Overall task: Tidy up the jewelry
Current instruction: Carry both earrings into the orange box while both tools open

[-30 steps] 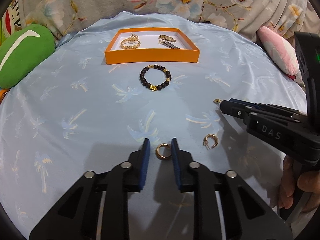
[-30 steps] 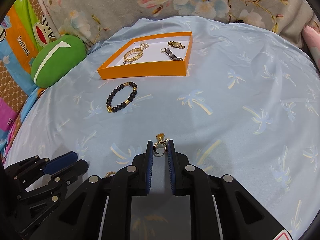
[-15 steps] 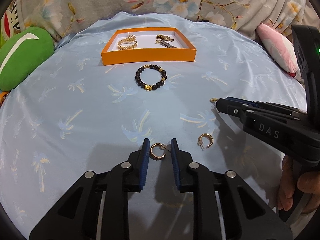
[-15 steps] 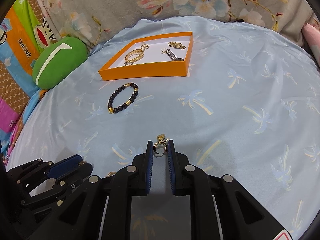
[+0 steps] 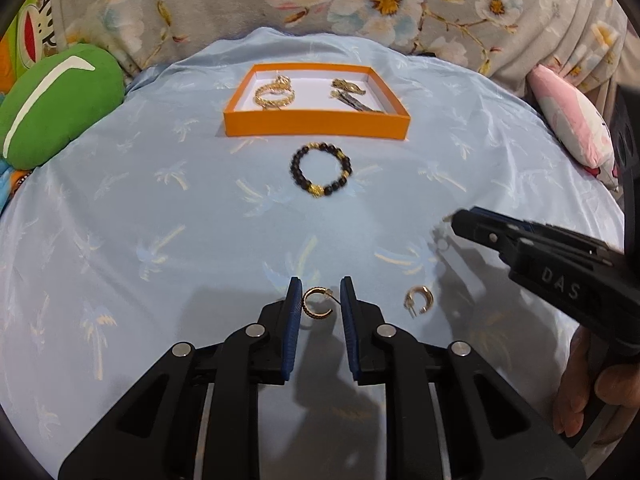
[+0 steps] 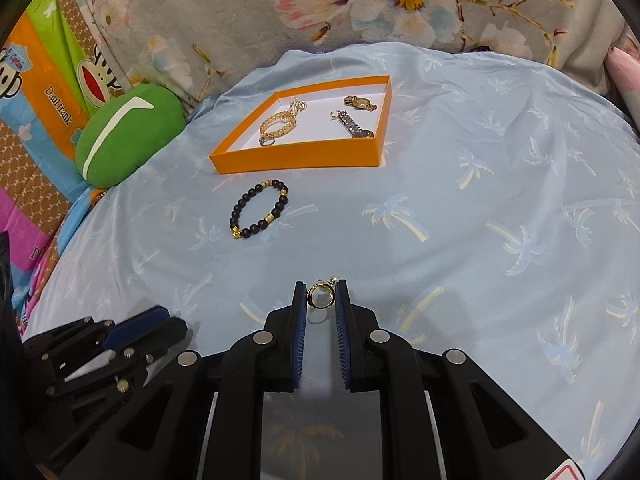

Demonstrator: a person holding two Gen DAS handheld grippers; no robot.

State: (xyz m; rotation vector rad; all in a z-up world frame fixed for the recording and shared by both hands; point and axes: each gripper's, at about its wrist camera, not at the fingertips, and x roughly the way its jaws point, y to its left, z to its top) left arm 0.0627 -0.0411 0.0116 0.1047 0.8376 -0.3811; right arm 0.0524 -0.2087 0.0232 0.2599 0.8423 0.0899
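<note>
An orange tray (image 5: 316, 126) (image 6: 296, 156) at the far side of the blue cloth holds a gold chain bracelet (image 5: 275, 94) and watch pieces (image 5: 352, 94). A black bead bracelet (image 5: 320, 174) (image 6: 259, 214) lies in front of it. My left gripper (image 5: 318, 306) is open, its pads either side of a gold hoop earring (image 5: 317, 308) on the cloth. A second gold hoop earring (image 5: 418, 299) lies to its right. My right gripper (image 6: 321, 298) is shut on a small gold ring (image 6: 320, 296), held just above the cloth; it shows in the left wrist view (image 5: 460, 220).
A green cushion (image 5: 56, 104) (image 6: 128, 134) lies at the far left. A pink pillow (image 5: 568, 120) lies at the far right. Floral bedding (image 5: 360, 4) runs along the back. My left gripper's tips show at the lower left of the right wrist view (image 6: 152, 322).
My left gripper has drawn back slightly and stays open around the hoop earring. My right gripper has moved to the right and lifted a little with the ring in it.
</note>
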